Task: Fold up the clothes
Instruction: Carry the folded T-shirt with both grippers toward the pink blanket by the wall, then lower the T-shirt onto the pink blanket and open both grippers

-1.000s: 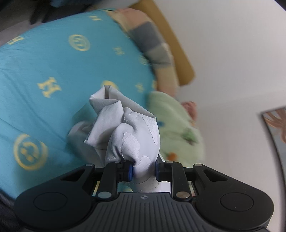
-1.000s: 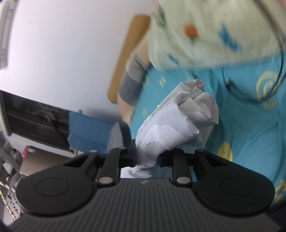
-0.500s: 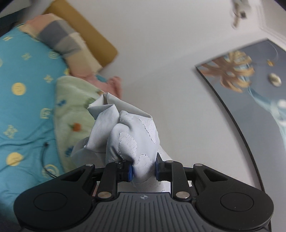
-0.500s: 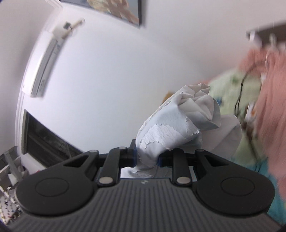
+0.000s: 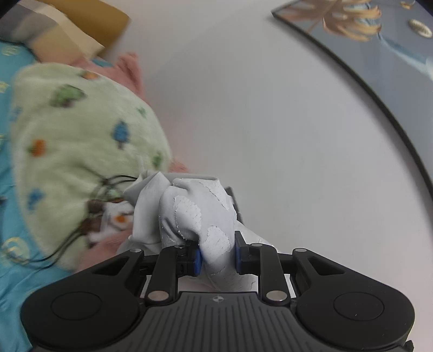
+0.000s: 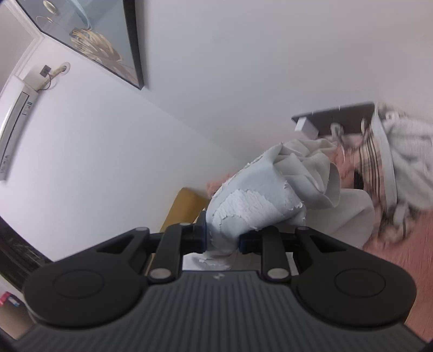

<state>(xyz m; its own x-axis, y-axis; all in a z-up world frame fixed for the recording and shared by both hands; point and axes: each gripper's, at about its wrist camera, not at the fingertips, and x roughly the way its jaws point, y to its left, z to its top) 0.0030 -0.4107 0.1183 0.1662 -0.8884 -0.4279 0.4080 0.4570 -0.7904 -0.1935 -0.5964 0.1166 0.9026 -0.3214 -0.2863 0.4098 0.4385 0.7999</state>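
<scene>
Between the blue pads of the left hand-held gripper [image 5: 216,256] sat a bunched wad of pale grey garment [image 5: 189,214], pinched tight; the cloth bulged out ahead of the fingers, with rough lighter patches on its surface. Its loose folds rose forward and to the left, clear of the bed.

Right hand-held gripper [image 6: 222,241]: likewise pressed onto a bunch of the same pale grey cloth [image 6: 259,200], the wad squeezed narrow at the pads and flaring into crumpled folds beyond them. A flaked white patch showed on the near side of that bunch.

Outward from the left gripper: a light green fleece blanket [image 5: 81,130] with small tree prints lay just behind the garment, blurred. A thin dark cord [image 5: 67,241] trailed across its lower edge. Teal bedsheet [image 5: 10,284] with gold emblems lay under and left of the blanket. Pink fabric [image 5: 130,67] showed at the blanket's far edge, next to a checked pillow [image 5: 46,32] and a mustard headboard [image 5: 92,13]. White wall beyond, with a dark-framed picture [image 5: 379,40] at upper right.

Outward from the right gripper: pink fabric [image 6: 392,254] at right, a blurred striped and white heap [image 6: 400,168] behind the cloth, a dark shelf [image 6: 335,113] on the wall, an air conditioner [image 6: 13,116] at far left.
</scene>
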